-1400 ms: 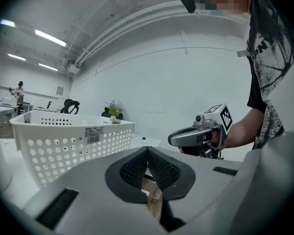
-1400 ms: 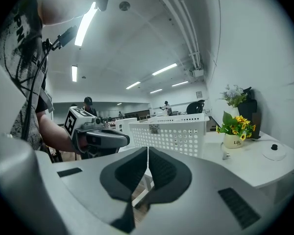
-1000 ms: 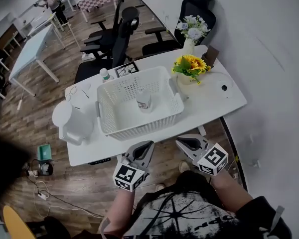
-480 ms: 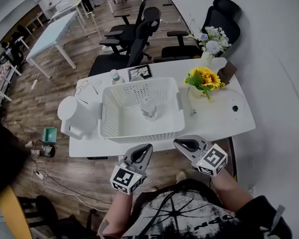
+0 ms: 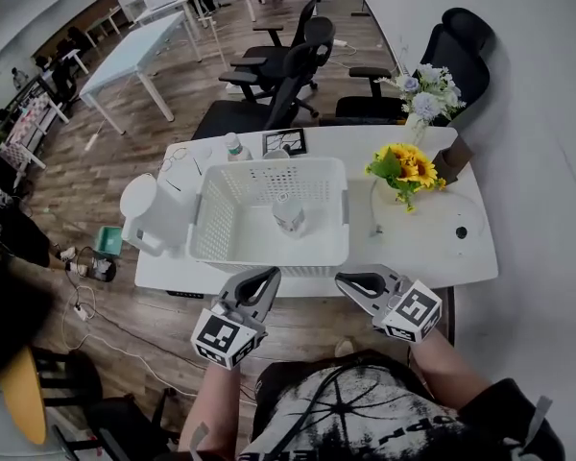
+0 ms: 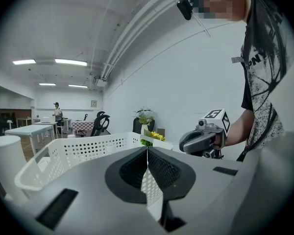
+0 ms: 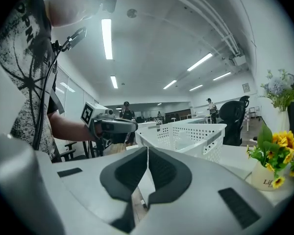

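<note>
Basket [image 5: 269,254], one; left tool [image 5: 265,280], right tool [image 5: 350,282] closed.

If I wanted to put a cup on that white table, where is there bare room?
The table's right end, between sunflowers and round disc, is barest. The basket floor left of the small jar is free too. Crowded: the left end by the white jug, the back strip with bottle and frame.
</note>
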`<state>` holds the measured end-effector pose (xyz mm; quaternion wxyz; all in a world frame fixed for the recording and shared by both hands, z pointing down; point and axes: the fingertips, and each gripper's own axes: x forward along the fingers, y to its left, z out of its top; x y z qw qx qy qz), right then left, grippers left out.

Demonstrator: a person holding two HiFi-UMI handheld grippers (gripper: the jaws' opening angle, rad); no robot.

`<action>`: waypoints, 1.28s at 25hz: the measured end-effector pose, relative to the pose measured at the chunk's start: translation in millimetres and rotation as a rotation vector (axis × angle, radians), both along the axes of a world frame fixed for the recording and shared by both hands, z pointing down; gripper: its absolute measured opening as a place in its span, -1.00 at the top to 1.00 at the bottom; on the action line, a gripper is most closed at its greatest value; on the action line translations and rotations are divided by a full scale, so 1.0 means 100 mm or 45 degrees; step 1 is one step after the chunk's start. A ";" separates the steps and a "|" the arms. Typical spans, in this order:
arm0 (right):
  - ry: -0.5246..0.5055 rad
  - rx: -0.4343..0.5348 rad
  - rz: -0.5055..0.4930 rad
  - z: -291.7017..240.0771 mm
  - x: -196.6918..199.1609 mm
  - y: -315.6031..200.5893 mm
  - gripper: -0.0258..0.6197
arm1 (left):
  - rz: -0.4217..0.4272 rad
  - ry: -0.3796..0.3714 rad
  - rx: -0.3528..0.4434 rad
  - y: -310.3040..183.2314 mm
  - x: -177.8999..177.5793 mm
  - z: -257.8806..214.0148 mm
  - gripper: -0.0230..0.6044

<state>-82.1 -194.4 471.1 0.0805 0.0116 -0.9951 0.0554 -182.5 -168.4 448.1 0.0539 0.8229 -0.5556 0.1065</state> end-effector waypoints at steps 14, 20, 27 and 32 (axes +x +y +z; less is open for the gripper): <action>-0.049 0.049 0.030 -0.10 0.24 -0.23 0.84 | 0.088 -0.196 -0.168 -0.71 -0.13 -0.36 0.69; -0.038 0.046 0.127 -0.11 0.19 -0.36 0.84 | 0.187 -0.315 -0.306 -1.10 -0.29 -0.22 0.48; -0.040 0.033 0.272 -0.12 0.22 -0.50 0.84 | 0.301 -0.477 -0.502 -1.49 -0.43 0.24 0.37; -0.041 0.024 0.367 -0.11 0.26 -0.56 0.84 | 0.337 -0.515 -0.606 -1.63 -0.50 0.58 0.35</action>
